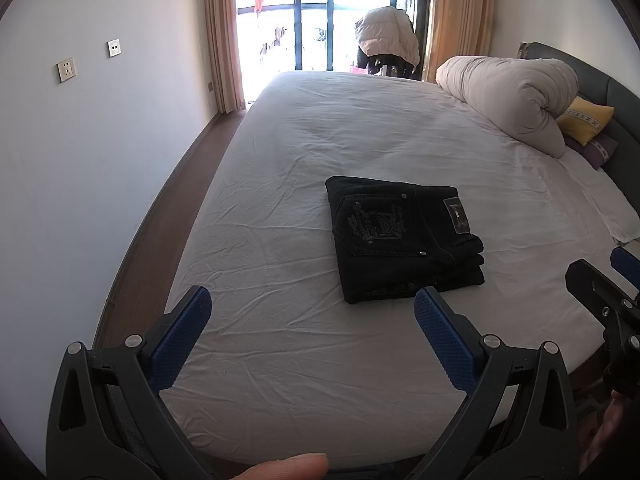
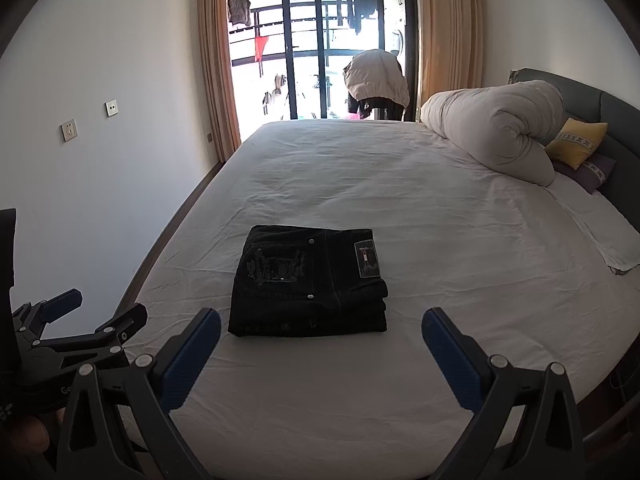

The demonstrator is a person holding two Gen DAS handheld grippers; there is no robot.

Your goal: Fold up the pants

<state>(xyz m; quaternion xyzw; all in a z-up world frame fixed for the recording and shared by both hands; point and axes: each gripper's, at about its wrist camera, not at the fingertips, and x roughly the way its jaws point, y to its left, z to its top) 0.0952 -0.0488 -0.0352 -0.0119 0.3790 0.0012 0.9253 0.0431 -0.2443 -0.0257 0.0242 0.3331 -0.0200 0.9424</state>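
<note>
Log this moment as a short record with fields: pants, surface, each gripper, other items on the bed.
pants: black pants, folded into a compact stack, back pocket and label up
surface: white bed sheet, wrinkled
left gripper: open, empty, short of the pants
right gripper: open, empty, short of the pants
other items: rolled duvet, yellow pillow by the headboard

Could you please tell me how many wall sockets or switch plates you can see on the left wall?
2. One plate sits lower and nearer the camera; the other plate is slightly higher, closer to the curtain. More may be hidden outside the view.
</note>
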